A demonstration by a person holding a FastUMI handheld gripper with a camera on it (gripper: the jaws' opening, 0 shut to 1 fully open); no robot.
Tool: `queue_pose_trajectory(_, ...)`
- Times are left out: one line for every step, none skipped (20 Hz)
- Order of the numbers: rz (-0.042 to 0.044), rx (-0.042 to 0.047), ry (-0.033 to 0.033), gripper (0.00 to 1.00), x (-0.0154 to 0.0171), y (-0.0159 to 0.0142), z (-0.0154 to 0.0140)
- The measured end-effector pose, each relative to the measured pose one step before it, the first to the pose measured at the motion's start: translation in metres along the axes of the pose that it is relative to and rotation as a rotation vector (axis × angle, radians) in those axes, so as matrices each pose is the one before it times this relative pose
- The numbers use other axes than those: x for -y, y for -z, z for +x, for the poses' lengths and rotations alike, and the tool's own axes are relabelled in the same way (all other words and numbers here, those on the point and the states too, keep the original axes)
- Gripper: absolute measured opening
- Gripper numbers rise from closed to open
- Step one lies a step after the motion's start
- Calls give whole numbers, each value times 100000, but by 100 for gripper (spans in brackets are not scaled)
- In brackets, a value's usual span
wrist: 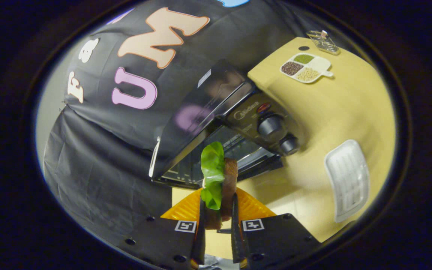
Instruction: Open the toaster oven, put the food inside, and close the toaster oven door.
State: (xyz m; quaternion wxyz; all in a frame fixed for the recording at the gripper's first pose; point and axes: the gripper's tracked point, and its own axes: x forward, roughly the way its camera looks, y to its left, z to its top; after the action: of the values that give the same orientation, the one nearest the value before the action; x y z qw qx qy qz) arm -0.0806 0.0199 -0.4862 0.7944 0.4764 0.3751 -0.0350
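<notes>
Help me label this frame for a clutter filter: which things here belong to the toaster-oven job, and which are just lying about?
Part of the job:
- toaster oven, its door looking open
- sandwich with a lettuce leaf, pinched between the fingers of the gripper

Just lying about:
- white tray on the table
- divided dish of grains
- clear container at the table's far corner

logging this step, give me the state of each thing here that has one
gripper: shut on the sandwich
sandwich: held upright between the fingers, lettuce showing, not yet in the oven
toaster oven: on the table, just beyond the sandwich
toaster oven door: open
white tray: empty, on the table
divided dish: filled with grains, behind the oven
</notes>
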Motion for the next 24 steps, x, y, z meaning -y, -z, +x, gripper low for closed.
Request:
queue_pose_trajectory(1291, 884, -1069, 30, -437, -13, 883)
queue_pose_trajectory(931, 677, -380, 30, -267, 130, 923)
queue_pose_trajectory(977, 443, 79, 30, -34, 46, 868)
queue_pose_trajectory(902, 468, 111, 30, -87, 161, 917)
queue_pose_trajectory(1200, 728, -566, 30, -141, 9, 857)
queue_pose_trajectory(1591, 1163, -1204, 30, -277, -55, 663)
queue_pose_trajectory(1500, 1304, -505, 30, -235, -148, 948)
queue_pose_trajectory(1587, 1269, -776, 30, -184, -224, 681)
queue_pose_trajectory(1389, 1028, -460, 30, -106, -152, 740)
queue_pose_trajectory(1703, 1163, -667, 30, -178, -37, 683)
queue_pose_trajectory(1098, 933, -288, 30, -12, -174, 659)
queue_pose_trajectory(800, 802, -458, 30, 4, -21, 413)
queue_pose_trajectory(183, 1252, -374, 30, 11, -241, 421)
queue_pose_trajectory(-350, 964, 165, 30, 32, 37, 402)
queue_pose_trajectory(-552, 1273, 173, 30, 87, -161, 220)
queue_pose_trajectory(-917, 1434, 557, 30, 85, -235, 225)
queue_pose_trajectory(-906, 1802, 46, 30, 40, -318, 61)
queue_pose_trajectory(-1353, 1606, 847, 30, 182, -205, 13)
queue_pose_trajectory(-1419, 2221, 1060, 30, 203, -565, -250)
queue_pose_trajectory(-1696, 873, 617, 38, 26, 23, 191)
queue_pose_trajectory(-1812, 457, 901, 45, 56, -129, -121)
queue_pose_trajectory(-3107, 562, 2260, 53, 345, -346, -358)
queue_pose_trajectory(-3744, 948, 2567, 61, 460, -52, 504)
queue_pose_trajectory(-3293, 57, 1734, 69, 244, 193, -359)
